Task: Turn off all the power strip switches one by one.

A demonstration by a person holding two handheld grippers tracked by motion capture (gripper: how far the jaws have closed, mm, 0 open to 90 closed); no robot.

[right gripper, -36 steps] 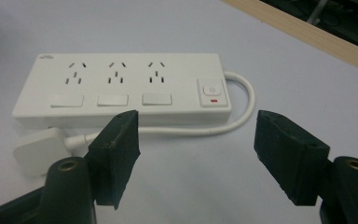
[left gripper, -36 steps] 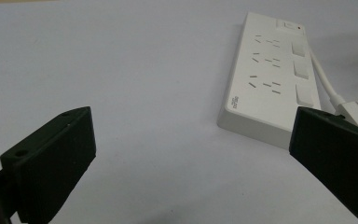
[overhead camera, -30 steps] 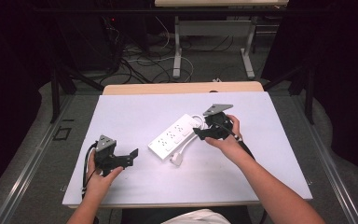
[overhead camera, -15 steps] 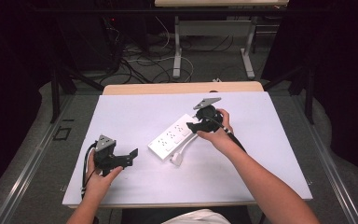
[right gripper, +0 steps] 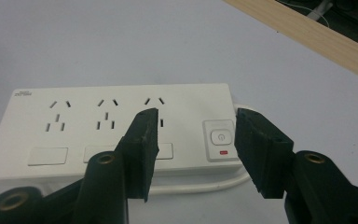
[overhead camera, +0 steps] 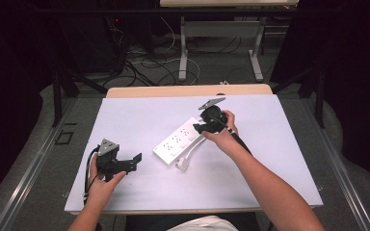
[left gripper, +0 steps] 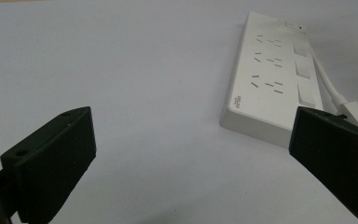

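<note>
white tabletop (overhead camera: 139,120) under me, with the power strip (overhead camera: 180,142) lying slantwise near its middle. my right gripper (overhead camera: 200,127) hovers over the strip's switch end, jaws about half apart and just been closing, straddling the power button (right gripper: 220,137) without pressing anything. my left gripper (overhead camera: 134,161) rests well apart to the left, jaws wide, holding nothing.

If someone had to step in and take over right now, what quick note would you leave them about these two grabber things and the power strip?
Right hand-held gripper: over the switch end of the white power strip, jaws part open and just closing, straddling the power button; touching nothing visibly.
Left hand-held gripper: open, idle, resting near the table front, apart from the strip.
The strip lies flat mid-table, cord and plug beside it.
Done: approach. Left: probably pressing or gripping at the button end.
</note>
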